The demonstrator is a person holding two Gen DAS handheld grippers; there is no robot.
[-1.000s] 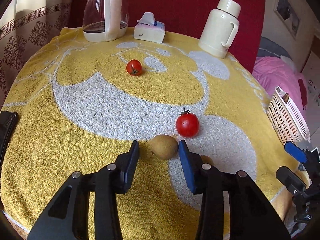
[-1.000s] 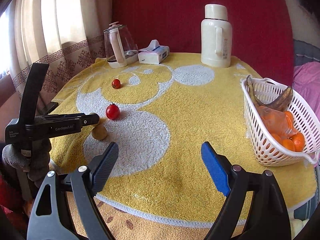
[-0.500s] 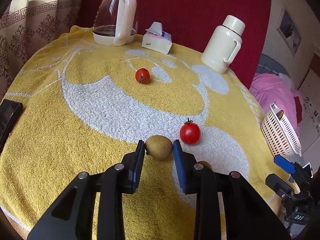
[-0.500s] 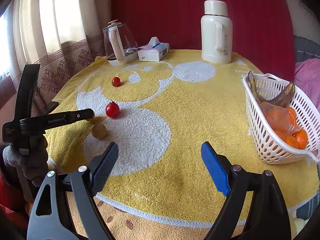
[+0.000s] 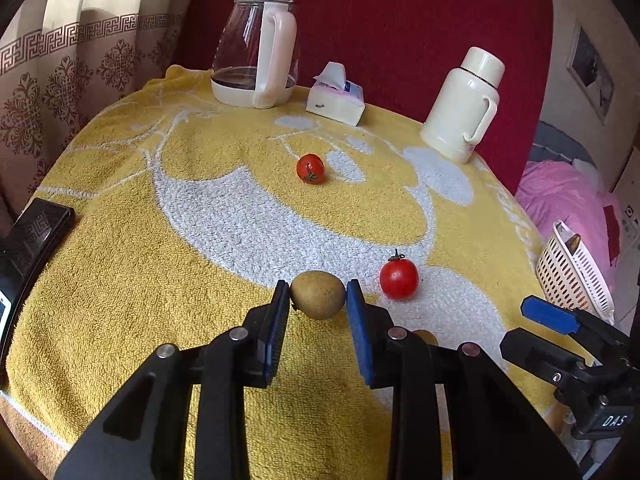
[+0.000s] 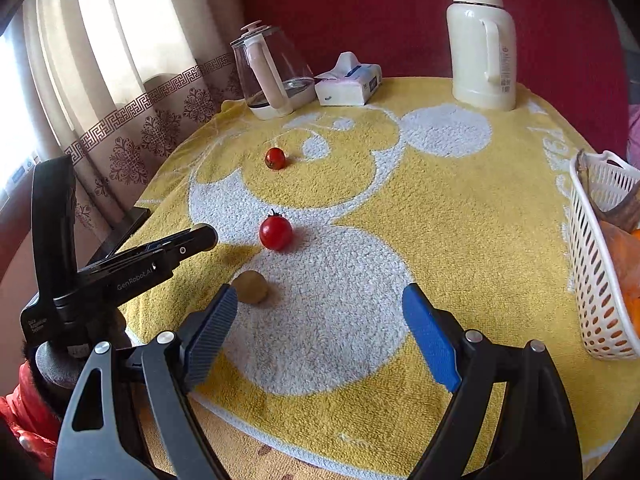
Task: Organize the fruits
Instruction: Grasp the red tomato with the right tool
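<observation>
Left hand-held gripper (image 5: 318, 300) clamps the kiwi (image 5: 318, 294) above the towel (image 5: 160, 280).

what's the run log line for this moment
left gripper: shut on kiwi | right gripper: open, empty | basket: kiwi not in

Yellow towel (image 5: 120, 300) with white cartoon pattern covers the table. At its far edge: glass kettle (image 5: 256, 48) with pink handle, tissue pack (image 5: 335, 98) just beside it, cream thermos (image 5: 464, 108) well apart. Patterned curtain (image 6: 120, 80) left, red backdrop (image 5: 400, 20) behind.
</observation>
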